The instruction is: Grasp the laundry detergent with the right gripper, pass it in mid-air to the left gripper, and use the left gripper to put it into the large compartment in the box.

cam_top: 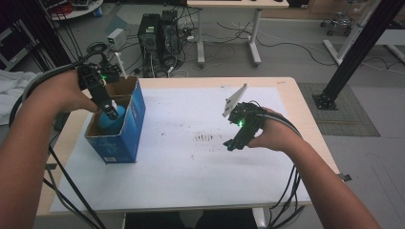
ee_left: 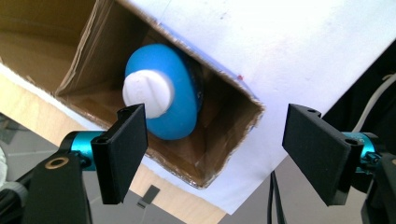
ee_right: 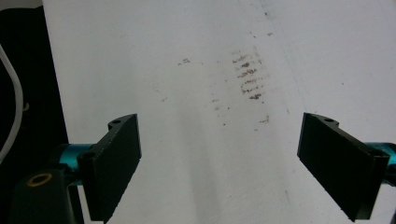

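Note:
A blue bottle with a white cap (ee_left: 161,100) lies inside an open blue cardboard box (cam_top: 128,131) at the table's left side. From above, the same bottle (cam_top: 111,123) is seen in the box's opening. My left gripper (cam_top: 111,112) hovers just above that opening, open, with nothing between its fingers; in its own view (ee_left: 217,154) the jaws stand wide apart over the box. At the table's right, my right gripper (cam_top: 230,144) is held open above the white sheet, its jaws (ee_right: 219,163) wide with only paper beneath.
A white paper sheet (cam_top: 191,162) covers the wooden table, with dark smudge marks (cam_top: 204,138) near the middle. Cables trail off the front edge. Computer towers (cam_top: 157,36) and another desk stand on the floor behind.

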`<move>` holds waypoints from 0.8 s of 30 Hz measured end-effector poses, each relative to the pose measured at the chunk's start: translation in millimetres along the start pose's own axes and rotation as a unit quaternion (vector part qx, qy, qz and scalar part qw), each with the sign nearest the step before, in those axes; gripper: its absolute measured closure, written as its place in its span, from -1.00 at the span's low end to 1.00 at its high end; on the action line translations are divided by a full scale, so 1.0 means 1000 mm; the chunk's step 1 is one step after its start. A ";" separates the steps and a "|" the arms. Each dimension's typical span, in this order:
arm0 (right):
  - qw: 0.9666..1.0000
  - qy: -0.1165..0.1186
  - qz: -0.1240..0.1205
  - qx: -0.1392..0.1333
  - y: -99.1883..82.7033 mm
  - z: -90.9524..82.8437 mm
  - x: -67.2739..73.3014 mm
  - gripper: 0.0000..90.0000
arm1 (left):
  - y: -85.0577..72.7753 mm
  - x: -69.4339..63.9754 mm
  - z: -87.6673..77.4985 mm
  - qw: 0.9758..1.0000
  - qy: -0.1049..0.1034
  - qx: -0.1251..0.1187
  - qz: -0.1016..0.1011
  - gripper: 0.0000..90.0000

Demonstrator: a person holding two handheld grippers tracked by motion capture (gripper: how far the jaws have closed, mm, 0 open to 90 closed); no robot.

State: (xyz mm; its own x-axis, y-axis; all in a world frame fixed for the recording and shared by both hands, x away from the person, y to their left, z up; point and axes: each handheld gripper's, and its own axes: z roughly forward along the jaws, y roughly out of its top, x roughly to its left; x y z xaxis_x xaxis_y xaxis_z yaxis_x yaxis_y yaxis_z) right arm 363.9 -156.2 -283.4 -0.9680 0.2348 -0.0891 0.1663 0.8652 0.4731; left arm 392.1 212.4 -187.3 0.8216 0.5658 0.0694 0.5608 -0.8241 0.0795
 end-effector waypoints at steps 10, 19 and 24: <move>1.000 -0.006 0.000 0.002 0.000 -0.006 0.000 -0.72 | 0.012 -0.014 -0.010 0.999 0.010 -0.007 0.039 -0.61; 1.000 -0.010 0.001 0.011 0.002 -0.012 -0.002 -0.72 | 0.026 -0.029 -0.013 0.997 0.006 -0.013 0.081 -0.66; 1.000 -0.010 -0.001 0.021 0.005 -0.016 -0.004 -0.72 | 0.036 -0.038 -0.010 0.994 0.001 -0.017 0.105 -0.75</move>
State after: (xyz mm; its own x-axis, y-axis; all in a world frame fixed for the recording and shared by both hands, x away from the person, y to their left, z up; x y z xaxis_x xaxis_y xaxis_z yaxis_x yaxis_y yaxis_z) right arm 365.2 -160.0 -267.1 -0.9644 0.2416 -0.1073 0.1729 0.8833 0.4357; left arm 380.7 161.4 -177.4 0.9200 0.3816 0.0892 0.3734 -0.9227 0.0958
